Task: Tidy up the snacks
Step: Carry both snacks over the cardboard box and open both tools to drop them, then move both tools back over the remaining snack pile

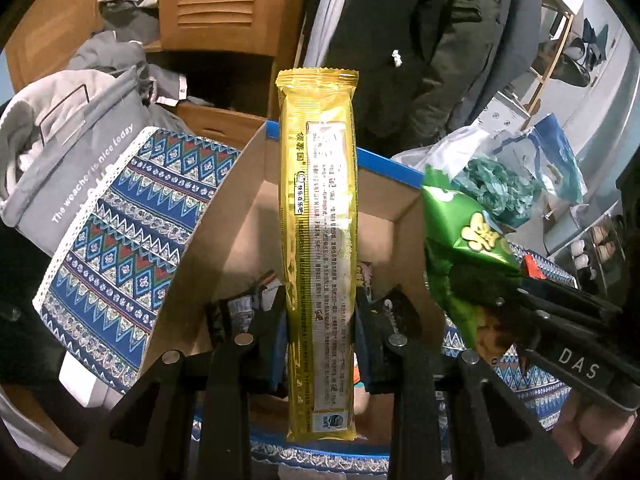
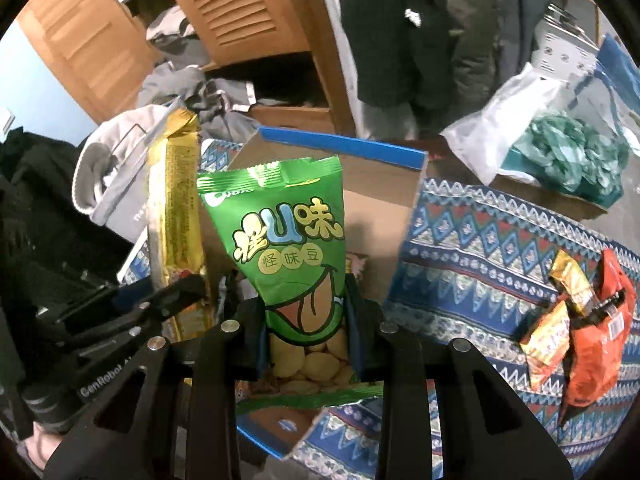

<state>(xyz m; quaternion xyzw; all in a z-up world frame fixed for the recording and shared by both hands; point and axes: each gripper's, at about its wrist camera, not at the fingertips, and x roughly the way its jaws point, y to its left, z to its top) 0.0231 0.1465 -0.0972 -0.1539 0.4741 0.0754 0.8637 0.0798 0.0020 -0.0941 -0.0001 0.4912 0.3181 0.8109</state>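
Left tool is clamped on a long gold snack pack, pack standing upright between the pads, printed back side facing the camera, top seal well above the cardboard box. Right tool is clamped on a green bean snack bag, gripped near its lower third, clear window with pale beans showing just below the pads. Both packs hang over the open cardboard box with the blue-taped rim; box sits on a worktop covered by a blue patterned cloth. A few dark wrapped items lie in the box bottom, too hidden by the tools to identify. In the right wrist view the gold pack sits just left of the green bag, with the left tool below it. On the cloth right of the box: an orange snack bag with 2 small gold-orange packets touching it. Grey laundry bag left of the box, wooden louvred cabinet behind, clear plastic bag with green contents at far right.
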